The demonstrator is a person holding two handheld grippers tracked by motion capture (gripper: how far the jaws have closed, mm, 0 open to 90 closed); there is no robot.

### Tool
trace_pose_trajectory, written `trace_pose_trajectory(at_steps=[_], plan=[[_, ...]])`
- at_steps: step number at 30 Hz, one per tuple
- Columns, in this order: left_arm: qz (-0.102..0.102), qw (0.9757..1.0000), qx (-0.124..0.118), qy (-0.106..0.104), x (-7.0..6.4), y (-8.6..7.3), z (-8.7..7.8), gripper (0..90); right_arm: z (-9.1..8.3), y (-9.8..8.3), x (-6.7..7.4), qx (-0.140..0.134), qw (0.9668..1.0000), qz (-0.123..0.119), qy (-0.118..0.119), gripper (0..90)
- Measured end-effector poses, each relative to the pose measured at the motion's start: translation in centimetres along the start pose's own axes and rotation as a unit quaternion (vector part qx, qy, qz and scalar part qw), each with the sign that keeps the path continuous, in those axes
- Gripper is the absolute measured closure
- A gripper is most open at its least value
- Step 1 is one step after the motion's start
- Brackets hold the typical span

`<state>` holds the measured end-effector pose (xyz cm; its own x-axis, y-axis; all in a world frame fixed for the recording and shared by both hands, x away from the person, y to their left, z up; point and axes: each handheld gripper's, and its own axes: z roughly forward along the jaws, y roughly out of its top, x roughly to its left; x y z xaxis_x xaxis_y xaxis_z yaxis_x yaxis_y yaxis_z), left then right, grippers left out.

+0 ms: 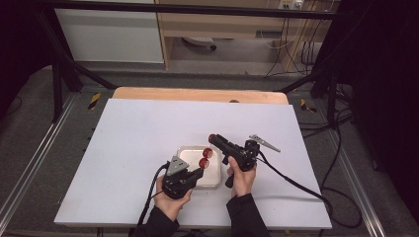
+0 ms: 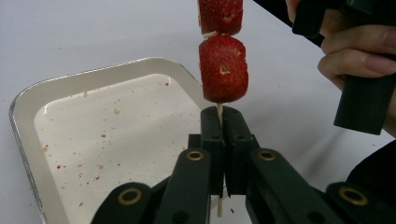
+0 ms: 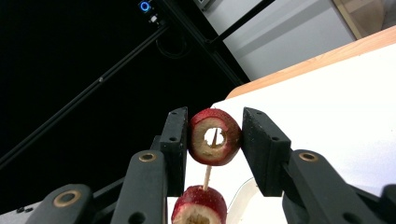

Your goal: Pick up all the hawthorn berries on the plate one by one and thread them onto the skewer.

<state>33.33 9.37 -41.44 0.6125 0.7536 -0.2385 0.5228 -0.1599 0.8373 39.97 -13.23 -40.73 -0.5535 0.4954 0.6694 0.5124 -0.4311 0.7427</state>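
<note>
- High view: white table [image 1: 148,148] with a shallow metal tray [image 1: 213,178] near its centre, toward 6 o'clock. Left gripper [image 1: 198,173] sits at the tray's 7 o'clock edge, held in the person's left hand [image 1: 170,200]. Two red fruit pieces [image 1: 205,158] hang over the tray at its 12 o'clock side. Right gripper [image 1: 213,139] is at the tray's 1 o'clock, held in the right hand [image 1: 242,178], with a red fruit ring [image 1: 211,138] at its tip.
- Left gripper view: jaws closed tight on a thin wooden skewer [image 2: 219,110]. The skewer runs up to 12 o'clock through two fruit pieces, stacked and touching. The tray, speckled with crumbs, lies at 9 o'clock. The right hand is at 3 o'clock.
- Right gripper view: jaws partly open, both pads against the fruit ring's sides, gripping it. The skewer tip shows inside the ring's hole. Another fruit piece sits at 6 o'clock.
</note>
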Motion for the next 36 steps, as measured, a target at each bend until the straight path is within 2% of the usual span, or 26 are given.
trace_pose_trajectory(at_steps=[9,14,24,30,36], plan=[[0.002,1.0000,0.002,-0.001,0.1,0.0,0.4,88.2,-0.1,-0.2,0.1,0.000,1.0000,-0.006,-0.002,62.6],[0.002,0.9999,-0.015,-0.003,0.2,0.1,0.3,88.3,-0.1,-0.3,0.2,0.009,0.9999,-0.004,-0.003,62.7],[0.004,1.0000,0.001,-0.001,0.4,0.0,0.7,88.3,0.0,-0.9,0.1,0.021,0.9997,-0.007,-0.007,62.4],[0.009,0.9999,-0.001,-0.005,0.6,-0.1,0.5,88.3,-0.1,-0.6,0.1,0.030,0.9995,-0.011,-0.007,61.6],[0.008,1.0000,0.001,-0.003,1.1,-0.2,0.2,88.3,-0.6,-0.1,0.1,0.050,0.9977,-0.041,-0.017,48.8]])
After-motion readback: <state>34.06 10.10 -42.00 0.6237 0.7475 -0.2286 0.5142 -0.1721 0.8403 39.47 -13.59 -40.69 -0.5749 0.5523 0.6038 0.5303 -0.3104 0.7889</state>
